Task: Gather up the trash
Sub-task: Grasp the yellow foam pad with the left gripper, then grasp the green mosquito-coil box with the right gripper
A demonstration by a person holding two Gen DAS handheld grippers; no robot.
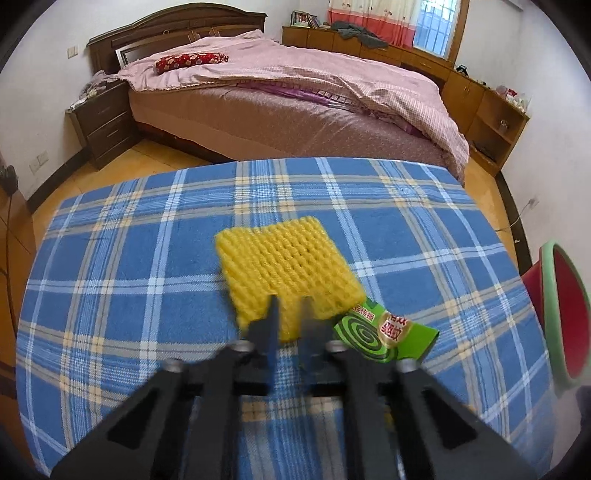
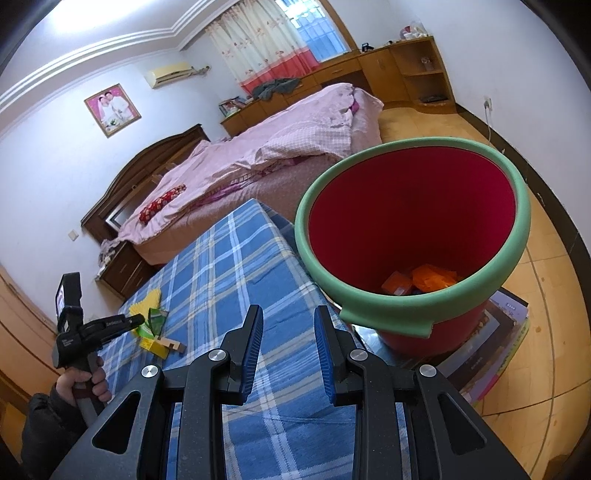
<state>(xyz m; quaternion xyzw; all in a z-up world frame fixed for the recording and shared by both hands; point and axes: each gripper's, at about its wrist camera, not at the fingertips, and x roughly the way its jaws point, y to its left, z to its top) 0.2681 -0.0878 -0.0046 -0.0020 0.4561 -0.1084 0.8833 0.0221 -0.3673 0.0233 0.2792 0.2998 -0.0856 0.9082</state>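
Looking through your right view only, one red bin [image 2: 410, 236] beside the table [image 2: 236, 266] holds orange scraps; your right gripper [image 2: 288, 350] stands apart, empty. Your left gripper [image 1: 290, 317], blurred, seems clamped on one yellow foam net [image 1: 288, 266] beside one green wrapper [image 1: 384, 338].

Blue plaid-covered table [image 1: 147, 258] bears yellow foam net [image 1: 284, 266] (overlapping green wrapper [image 1: 384, 334]).

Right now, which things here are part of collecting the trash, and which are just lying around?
For the job:
yellow foam net, in the left gripper
green mosquito-coil packet
red bin with orange scraps inside

Just lying about:
red pillow
pink quilt
grey clothes on the cabinet
books under the bin
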